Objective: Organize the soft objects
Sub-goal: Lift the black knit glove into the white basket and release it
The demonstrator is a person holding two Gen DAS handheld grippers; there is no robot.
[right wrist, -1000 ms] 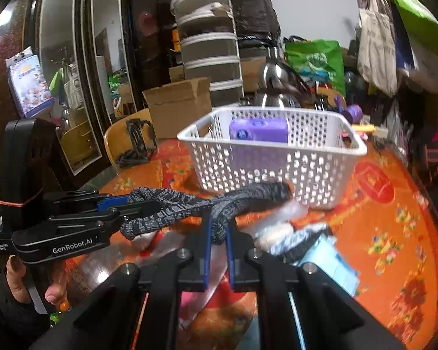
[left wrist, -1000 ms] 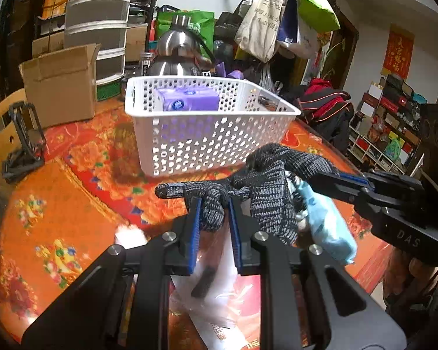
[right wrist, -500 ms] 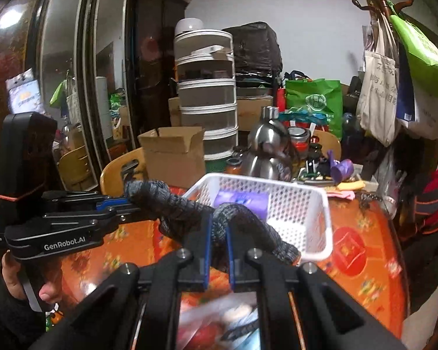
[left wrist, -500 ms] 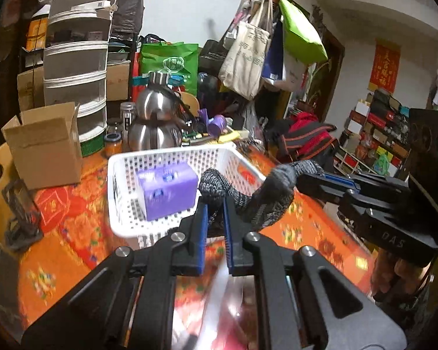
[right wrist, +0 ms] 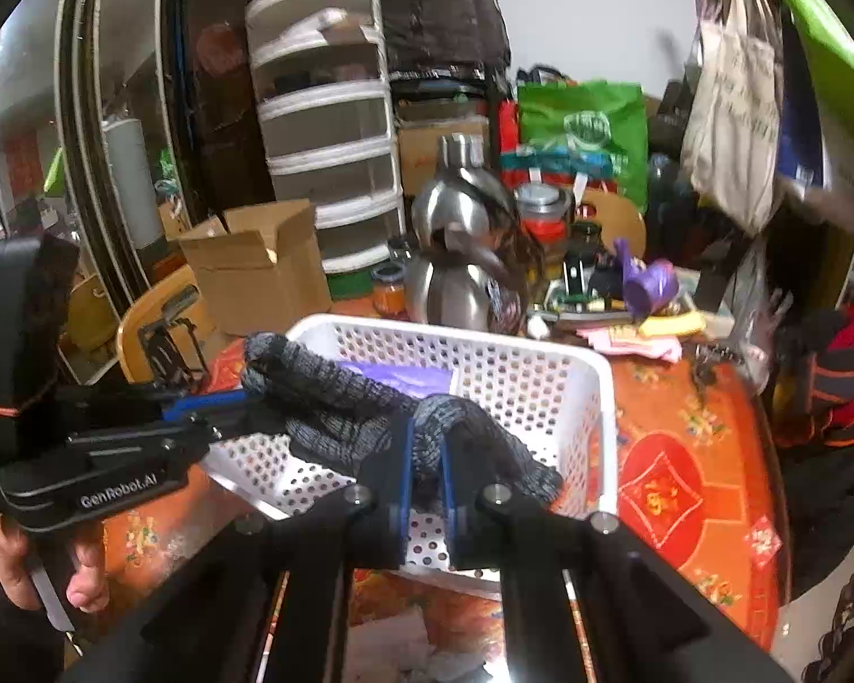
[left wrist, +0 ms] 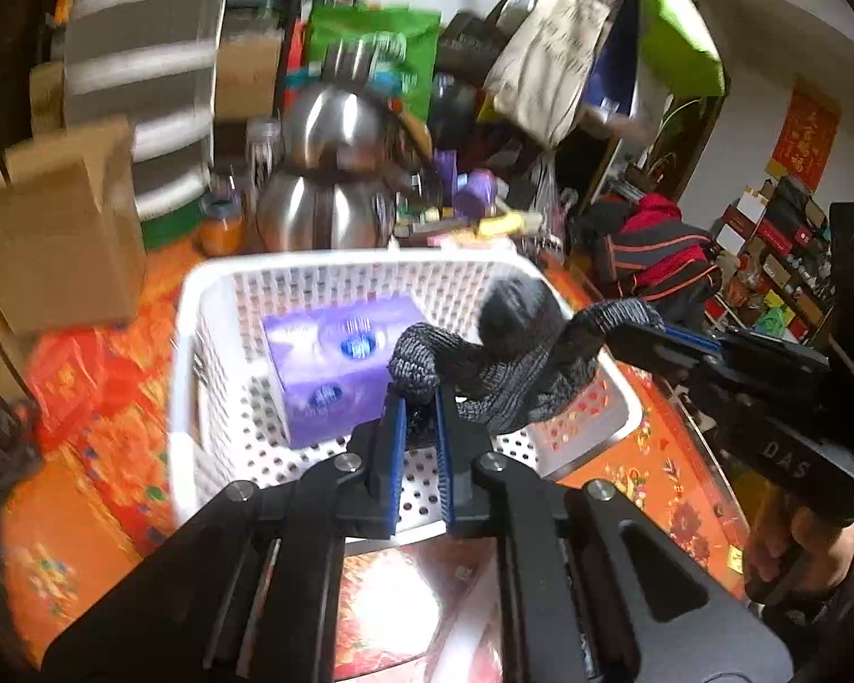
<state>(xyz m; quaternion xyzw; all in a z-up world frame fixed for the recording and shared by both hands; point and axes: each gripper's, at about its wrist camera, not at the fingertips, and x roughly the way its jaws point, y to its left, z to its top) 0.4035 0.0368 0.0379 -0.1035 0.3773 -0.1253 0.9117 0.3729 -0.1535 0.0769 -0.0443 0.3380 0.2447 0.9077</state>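
While both claws pinch it, the glove (left wrist: 518, 375) hangs over the basket (left wrist: 199, 341), its long axis running left to right between left claw (left wrist: 418, 398) and right claw (right wrist: 425, 444). Readable print: "GenRobot.AI" on one handle, "DAS" on the other. A second ago it hung over the desk (right wrist: 694, 455), near side of the basket.

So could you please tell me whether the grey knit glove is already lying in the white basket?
Not yet. The glove hangs over the basket, pinched between both tongs, the left and right, beside the purple tissue pack.
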